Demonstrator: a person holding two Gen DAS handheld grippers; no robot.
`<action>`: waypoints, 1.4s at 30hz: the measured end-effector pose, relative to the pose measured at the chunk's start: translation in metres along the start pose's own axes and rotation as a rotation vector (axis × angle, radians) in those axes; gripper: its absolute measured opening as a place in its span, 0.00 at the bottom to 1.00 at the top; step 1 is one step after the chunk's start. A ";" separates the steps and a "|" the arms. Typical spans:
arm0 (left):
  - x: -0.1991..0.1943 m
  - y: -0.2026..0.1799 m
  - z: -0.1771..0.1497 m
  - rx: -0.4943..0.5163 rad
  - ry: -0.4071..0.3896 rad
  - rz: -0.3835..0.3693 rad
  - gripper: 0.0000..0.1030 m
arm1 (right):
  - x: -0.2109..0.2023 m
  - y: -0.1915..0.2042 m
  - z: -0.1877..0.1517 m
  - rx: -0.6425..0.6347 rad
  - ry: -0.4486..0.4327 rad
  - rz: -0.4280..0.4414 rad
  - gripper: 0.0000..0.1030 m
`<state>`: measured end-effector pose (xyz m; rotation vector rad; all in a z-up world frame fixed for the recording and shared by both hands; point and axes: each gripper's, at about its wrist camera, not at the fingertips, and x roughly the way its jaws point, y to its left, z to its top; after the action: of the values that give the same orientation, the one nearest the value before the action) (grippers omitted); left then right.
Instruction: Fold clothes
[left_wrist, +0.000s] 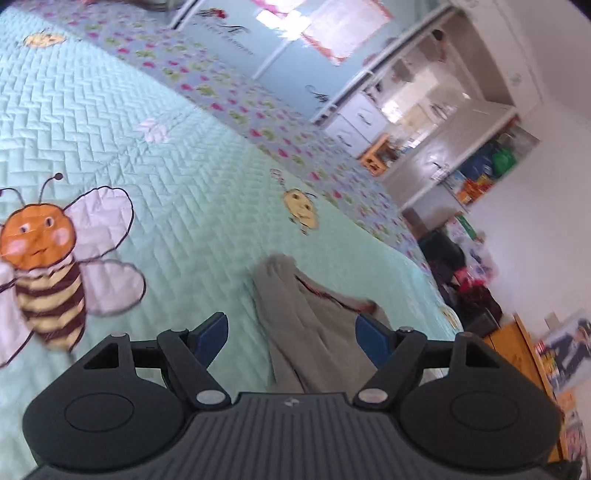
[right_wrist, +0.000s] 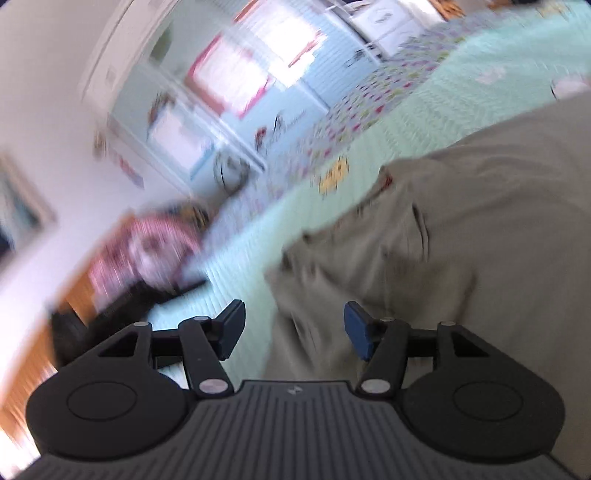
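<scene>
Left wrist view: left gripper (left_wrist: 290, 339), jaws spread wide, nothing held; grey garment (left_wrist: 314, 332) is bunched between and ahead of them on the mint quilt (left_wrist: 166, 147). An appliqué bee (left_wrist: 44, 266) is noted to the left.

Right wrist view, blurred: right gripper (right_wrist: 294, 330), jaws wide, nothing gripped; garment (right_wrist: 461, 240) is spread ahead and rightward, rumpled, probably positioned for gathering an edge. Room clutter (right_wrist: 147, 254) lies left.

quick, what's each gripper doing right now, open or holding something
Left gripper: open, holding nothing, above the grey garment.
Right gripper: open, holding nothing.
</scene>
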<state>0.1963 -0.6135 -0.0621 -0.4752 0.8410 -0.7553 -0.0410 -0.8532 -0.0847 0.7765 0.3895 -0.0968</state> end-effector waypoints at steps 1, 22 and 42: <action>0.005 0.000 0.003 -0.003 -0.001 0.013 0.77 | 0.005 -0.003 0.005 0.004 -0.012 -0.023 0.60; 0.059 -0.005 0.022 0.096 0.110 0.120 0.77 | 0.081 -0.052 0.079 -0.024 0.144 -0.064 0.54; 0.069 -0.034 0.028 0.242 0.098 0.187 0.77 | 0.013 -0.070 0.068 0.091 -0.137 -0.134 0.03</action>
<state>0.2357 -0.6854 -0.0574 -0.1423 0.8589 -0.6999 -0.0239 -0.9499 -0.0928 0.8277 0.3078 -0.2931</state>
